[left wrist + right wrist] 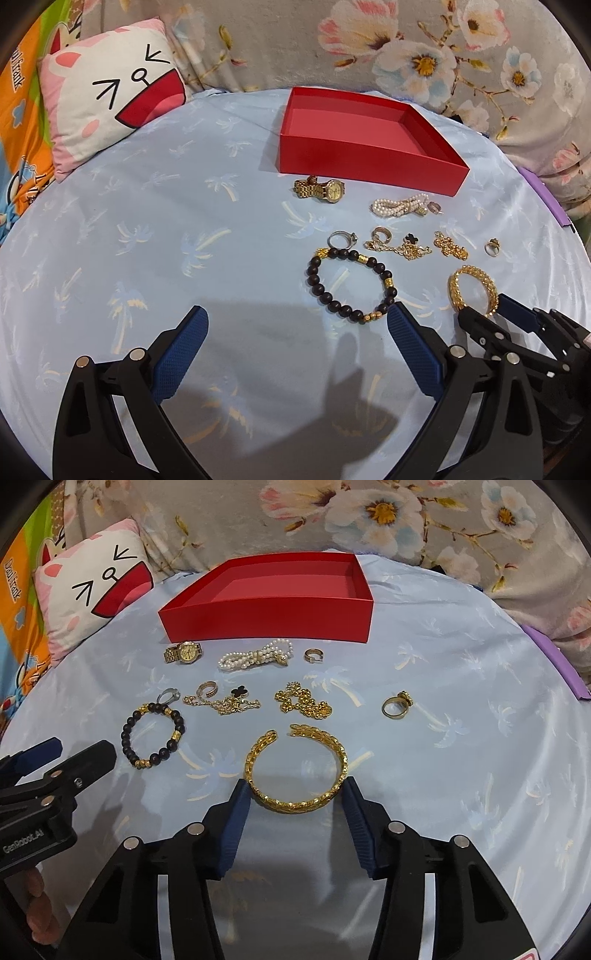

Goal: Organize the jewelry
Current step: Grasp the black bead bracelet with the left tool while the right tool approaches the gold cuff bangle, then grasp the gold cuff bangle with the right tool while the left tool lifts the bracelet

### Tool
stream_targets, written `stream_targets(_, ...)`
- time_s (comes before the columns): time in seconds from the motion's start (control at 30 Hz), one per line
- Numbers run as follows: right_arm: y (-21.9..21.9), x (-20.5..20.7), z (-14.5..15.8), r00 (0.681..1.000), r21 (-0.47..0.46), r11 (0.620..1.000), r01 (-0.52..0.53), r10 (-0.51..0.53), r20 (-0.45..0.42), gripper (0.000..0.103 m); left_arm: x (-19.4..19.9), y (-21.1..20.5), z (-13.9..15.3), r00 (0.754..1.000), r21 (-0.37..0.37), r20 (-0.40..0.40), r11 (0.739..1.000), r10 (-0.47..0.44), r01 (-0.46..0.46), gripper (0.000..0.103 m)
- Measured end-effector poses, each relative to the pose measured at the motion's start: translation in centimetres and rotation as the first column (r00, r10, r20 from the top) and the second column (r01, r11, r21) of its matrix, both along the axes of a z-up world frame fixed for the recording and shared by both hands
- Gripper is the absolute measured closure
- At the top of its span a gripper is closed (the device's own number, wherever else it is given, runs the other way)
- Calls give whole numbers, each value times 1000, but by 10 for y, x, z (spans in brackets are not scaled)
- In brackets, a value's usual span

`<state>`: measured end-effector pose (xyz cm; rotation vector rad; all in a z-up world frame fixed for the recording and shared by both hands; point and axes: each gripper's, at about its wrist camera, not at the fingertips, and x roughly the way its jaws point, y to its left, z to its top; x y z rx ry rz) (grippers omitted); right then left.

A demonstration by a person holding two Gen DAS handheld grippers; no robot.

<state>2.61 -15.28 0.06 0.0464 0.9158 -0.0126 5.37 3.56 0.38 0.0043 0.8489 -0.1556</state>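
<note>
A gold open bangle [295, 805] lies on the blue palm-print cloth, and my right gripper [295, 786] has a blue pad against each of its sides. In the left wrist view the same bangle [455, 291] sits at the right gripper's [482, 306] tips. My left gripper [298, 310] stands wide open over bare cloth, its right fingertip close to a black bead bracelet [318, 288]. An empty red box [369, 162] stands at the back. In front of it lie a gold watch [321, 190], a pearl bracelet [399, 206], gold chains [303, 701] and several rings.
A cartoon pillow [110, 103] leans at the back left, and floral fabric [443, 55] runs behind the box. A gold ring [396, 706] lies apart on the right. A purple strip [554, 657] marks the right edge. A person's hand [37, 915] holds the left gripper.
</note>
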Motion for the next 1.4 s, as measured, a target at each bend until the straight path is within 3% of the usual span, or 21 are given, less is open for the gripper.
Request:
stream_targets(0.2, -12, -10, -1, 1000, 34, 999, 23, -24, 13, 53, 17, -10, -6, 1000, 32, 16, 999, 14, -15, 10)
stream_targets(0.3, -12, -10, -1, 1000, 37, 999, 22, -23, 14, 53, 27, -13, -14, 1000, 40, -23, 999, 12, -11, 18)
stream_targets(0.33, -13, -11, -1, 1000, 37, 999, 23, -23, 14, 53, 30, -13, -16, 999, 28, -40, 1000, 1, 0, 25)
stream_targets(0.5, -12, -11, -1, 1000, 36, 999, 22, -23, 13, 53, 30, -16, -14, 1000, 35, -14, 999, -11, 11, 39)
stream_targets(0.77, -12, -11, 0, 1000, 42, 999, 23, -23, 15, 53, 28, -12, -12, 1000, -15, -4, 999, -30, 30, 96)
stream_targets(0.97, -15, -15, 2, 1000, 68, 997, 21, -22, 19, 53, 20, -12, -8, 999, -37, -2, 998, -45, 45, 96)
stream_targets(1.1, -18, -20, 9, 999, 69, 997, 18, -19, 26, 54, 7, -9, 12, 997, -74, 25, 995, -70, 71, 96)
stream_targets(1.13, -18, -21, 14, 999, 69, 998, 14, -16, 31, 58, 4, -9, 20, 996, -81, 36, 993, -80, 83, 96)
stream_targets(1.17, -19, -21, 19, 999, 70, 997, 10, -12, 36, 74, 2, -9, 27, 995, -88, 46, 992, -89, 93, 96)
stream_targets(1.23, -22, -17, 29, 999, 76, 997, 5, -7, 36, 91, 0, -10, 44, 991, -97, 74, 988, -110, 117, 96)
stream_targets(1.4, -27, -7, 29, 1000, 42, 999, -1, 1, 16, 89, -2, -12, 77, 981, -77, 146, 987, -126, 138, 96)
